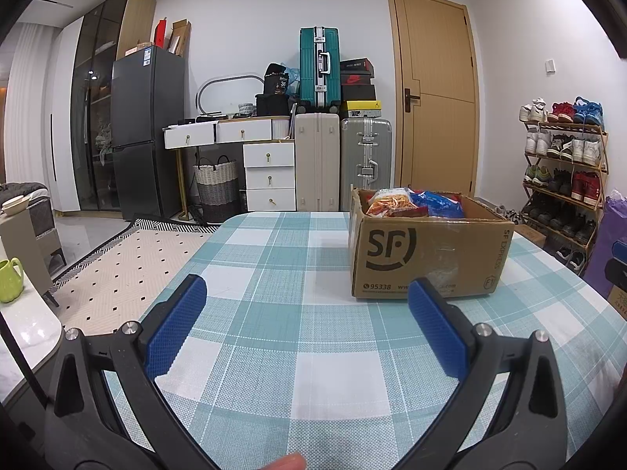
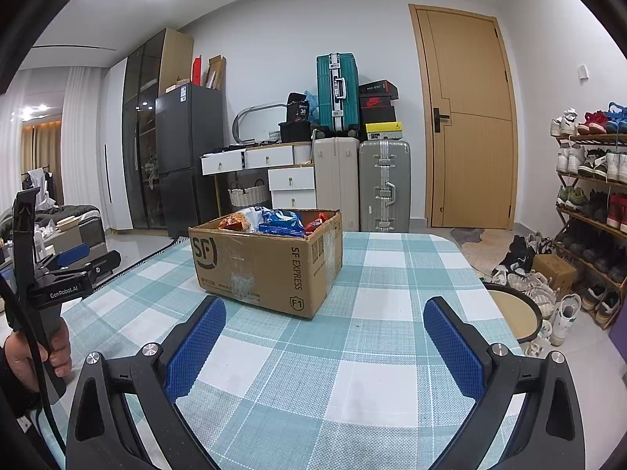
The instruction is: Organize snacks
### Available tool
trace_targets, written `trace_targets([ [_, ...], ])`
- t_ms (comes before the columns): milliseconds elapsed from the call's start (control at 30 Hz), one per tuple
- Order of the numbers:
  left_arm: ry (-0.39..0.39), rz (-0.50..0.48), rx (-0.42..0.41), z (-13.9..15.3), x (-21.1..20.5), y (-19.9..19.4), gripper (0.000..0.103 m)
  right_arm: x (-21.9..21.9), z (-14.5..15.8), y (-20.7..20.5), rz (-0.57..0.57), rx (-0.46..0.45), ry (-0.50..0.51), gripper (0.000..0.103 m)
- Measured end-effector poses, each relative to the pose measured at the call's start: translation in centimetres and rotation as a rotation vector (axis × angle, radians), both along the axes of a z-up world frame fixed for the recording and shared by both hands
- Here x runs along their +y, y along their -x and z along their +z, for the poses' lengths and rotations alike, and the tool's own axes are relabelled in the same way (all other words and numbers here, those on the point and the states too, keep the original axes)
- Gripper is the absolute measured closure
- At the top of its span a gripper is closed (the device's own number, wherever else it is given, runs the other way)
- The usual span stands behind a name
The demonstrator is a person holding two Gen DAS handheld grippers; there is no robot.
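Note:
A brown SF Express cardboard box (image 1: pixel 427 250) stands on the teal checked tablecloth (image 1: pixel 294 337); it also shows in the right wrist view (image 2: pixel 266 262). Inside lie snack bags: an orange one (image 1: pixel 390 201) and blue ones (image 1: pixel 441 203), seen again in the right wrist view (image 2: pixel 282 221). My left gripper (image 1: pixel 307 293) is open and empty, over the cloth in front of the box. My right gripper (image 2: pixel 325 313) is open and empty, in front of the box's right corner. The left gripper also shows at the left of the right wrist view (image 2: pixel 84 258).
Beyond the table stand suitcases (image 1: pixel 341 160), a white drawer unit (image 1: pixel 270 176), a dark fridge (image 1: pixel 145 129) and a wooden door (image 1: pixel 435 90). A shoe rack (image 1: pixel 564 176) is on the right. A round stool (image 2: pixel 513 313) sits by the table's right edge. A green mug (image 1: pixel 9 280) is at the left.

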State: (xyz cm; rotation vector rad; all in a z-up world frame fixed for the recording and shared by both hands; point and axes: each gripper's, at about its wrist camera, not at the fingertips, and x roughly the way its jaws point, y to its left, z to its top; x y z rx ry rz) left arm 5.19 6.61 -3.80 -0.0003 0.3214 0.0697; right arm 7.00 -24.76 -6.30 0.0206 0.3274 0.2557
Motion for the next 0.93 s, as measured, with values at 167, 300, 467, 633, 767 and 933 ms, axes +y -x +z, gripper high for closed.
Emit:
trace_targets([
  [167, 0.001, 0.007, 0.0, -0.1, 0.01, -0.04, 0.0, -0.04, 0.03, 0.0, 0.0, 0.0, -0.001, 0.0],
  [300, 0.001, 0.007, -0.001, -0.09, 0.02, -0.03, 0.0, -0.04, 0.02, 0.02, 0.0, 0.0, 0.0, 0.0],
  [467, 0.001, 0.007, -0.001, -0.1, 0.01, -0.04, 0.0, -0.05, 0.02, 0.01, 0.0, 0.0, -0.001, 0.0],
  [633, 0.001, 0.007, 0.0, -0.09, -0.01, -0.02, 0.0, -0.05, 0.01, 0.01, 0.0, 0.0, -0.001, 0.0],
  [767, 0.003, 0.006, -0.001, -0.23, -0.07, -0.07, 0.0, -0.06, 0.02, 0.01, 0.0, 0.0, -0.002, 0.0],
  [933, 0.0, 0.006, 0.0, -0.15, -0.04, -0.04, 0.0, -0.05, 0.01, 0.01, 0.0, 0.0, -0.002, 0.0],
])
